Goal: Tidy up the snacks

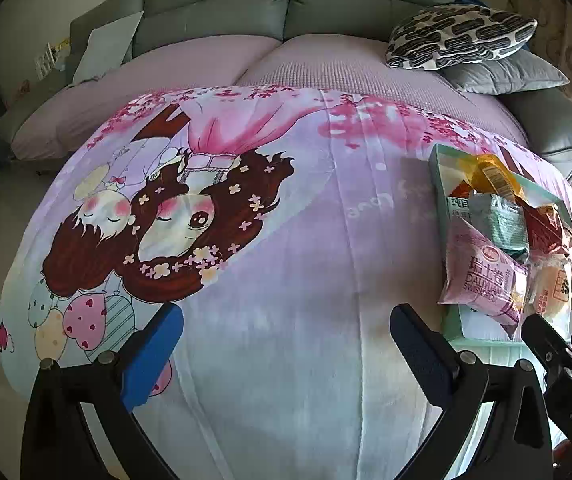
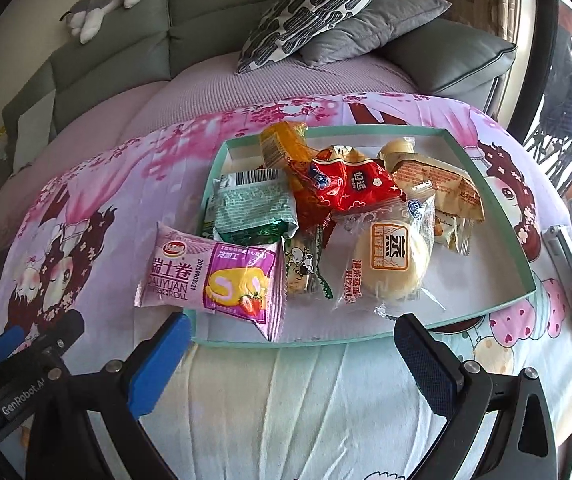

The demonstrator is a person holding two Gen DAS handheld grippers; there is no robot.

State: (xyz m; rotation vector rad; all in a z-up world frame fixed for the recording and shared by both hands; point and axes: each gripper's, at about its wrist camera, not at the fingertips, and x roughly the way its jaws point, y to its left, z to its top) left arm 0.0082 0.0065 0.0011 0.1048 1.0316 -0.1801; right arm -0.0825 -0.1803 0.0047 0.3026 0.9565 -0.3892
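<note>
My right gripper [image 2: 290,354] hovers with fingers spread and empty before the shallow mint-green cardboard tray [image 2: 486,184]. The pink Swiss-roll packet [image 2: 210,280] straddles the tray's rim at ten o'clock. I'd pinch its crimped end and slide it inward. My left gripper [image 1: 286,344], equally spread, idles over the cartoon-print blanket [image 1: 286,240].

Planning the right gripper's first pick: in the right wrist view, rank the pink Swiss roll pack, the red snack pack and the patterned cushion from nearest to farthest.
From the right gripper:
1. Pink Swiss roll pack, overhanging the tray's near-left edge.
2. Red snack pack, mid-tray on the pile.
3. Patterned cushion, back on the sofa.
</note>
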